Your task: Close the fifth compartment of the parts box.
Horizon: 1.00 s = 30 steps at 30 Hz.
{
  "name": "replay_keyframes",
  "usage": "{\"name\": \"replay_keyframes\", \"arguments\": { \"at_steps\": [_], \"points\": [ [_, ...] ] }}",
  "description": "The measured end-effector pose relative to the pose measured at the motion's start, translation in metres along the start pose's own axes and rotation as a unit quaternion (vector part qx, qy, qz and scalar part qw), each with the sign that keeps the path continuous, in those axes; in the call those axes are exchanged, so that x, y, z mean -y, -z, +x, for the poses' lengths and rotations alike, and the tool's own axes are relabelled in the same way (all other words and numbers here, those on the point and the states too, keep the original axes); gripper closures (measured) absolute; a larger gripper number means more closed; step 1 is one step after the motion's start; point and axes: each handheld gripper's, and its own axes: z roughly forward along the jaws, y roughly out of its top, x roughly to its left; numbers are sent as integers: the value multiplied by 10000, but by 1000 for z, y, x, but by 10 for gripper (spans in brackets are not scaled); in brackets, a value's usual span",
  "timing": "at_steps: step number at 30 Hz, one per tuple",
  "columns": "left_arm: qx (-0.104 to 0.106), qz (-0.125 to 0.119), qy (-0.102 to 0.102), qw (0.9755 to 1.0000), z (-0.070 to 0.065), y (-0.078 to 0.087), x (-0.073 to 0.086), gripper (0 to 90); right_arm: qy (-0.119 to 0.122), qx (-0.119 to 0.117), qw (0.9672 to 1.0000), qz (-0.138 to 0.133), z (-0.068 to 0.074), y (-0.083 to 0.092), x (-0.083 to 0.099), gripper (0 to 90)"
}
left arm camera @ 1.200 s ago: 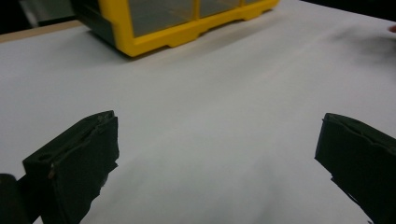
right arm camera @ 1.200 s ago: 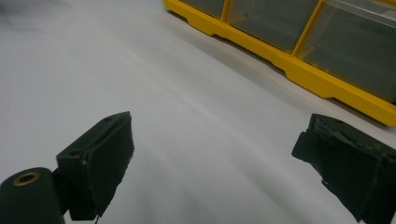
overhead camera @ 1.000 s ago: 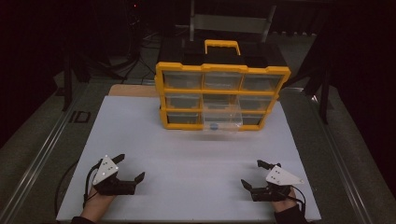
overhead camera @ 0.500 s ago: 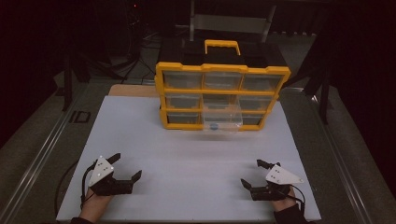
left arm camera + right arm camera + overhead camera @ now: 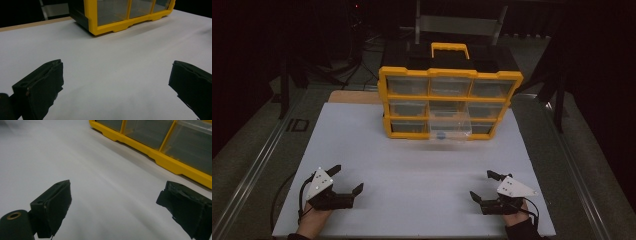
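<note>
Jaws on both sides are spread wide with nothing between them, just bare table. The left gripper (image 5: 346, 179) sits at the near left of the white table top (image 5: 422, 170), held low by a hand (image 5: 314, 220) coming in from the near edge, jaws aimed toward the far right. The right gripper (image 5: 482, 186) is at the near right, also held low over the surface, jaws aimed toward the far left.

The yellow drawer organizer (image 5: 450, 102) stands upright at the far middle of the table, well apart from both grippers. It has a grid of clear drawers and a yellow handle (image 5: 449, 49) on top. One clear drawer (image 5: 450, 130) in the bottom row, middle column, is pulled out toward the near side, with a small blue thing (image 5: 440, 134) inside that's too small to make out.
</note>
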Motion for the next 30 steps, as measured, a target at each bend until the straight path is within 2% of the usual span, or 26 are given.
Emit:
{"name": "replay_keyframes", "arguments": {
  "at_steps": [7, 13, 19, 20, 22, 23, 24, 30],
  "points": [
    [38, -35, -8, 10000, 0, 0, -1, 0, -64, 138, 9999, -81, -1, 7, -5, 83],
    [82, -45, -28, 10000, -1, -1, -1, 0, -204, 185, 9992, -288, 0, 21, -18, 83],
    [114, -56, -19, 9999, -1, -1, -2, 0, -181, 298, 9986, -398, 3, 30, -31, 83],
    [124, -61, -13, 9999, -1, -1, -2, 0, -169, 388, 9981, -438, 5, 34, -37, 83],
    [126, -59, -13, 9999, -1, -1, -2, 0, -186, 424, 9979, -452, 5, 35, -40, 83],
    [134, -53, -11, 9999, -1, -1, -1, 0, -116, 621, 9971, -418, 8, 40, -49, 83],
    [135, -49, -13, 9999, -1, -1, -1, 0, -83, 715, 9965, -433, 10, 42, -54, 83],
    [165, -44, -47, 9998, -2, -2, -2, 0, -15, 909, 9942, -576, 14, 52, -74, 82]
  ]
}}
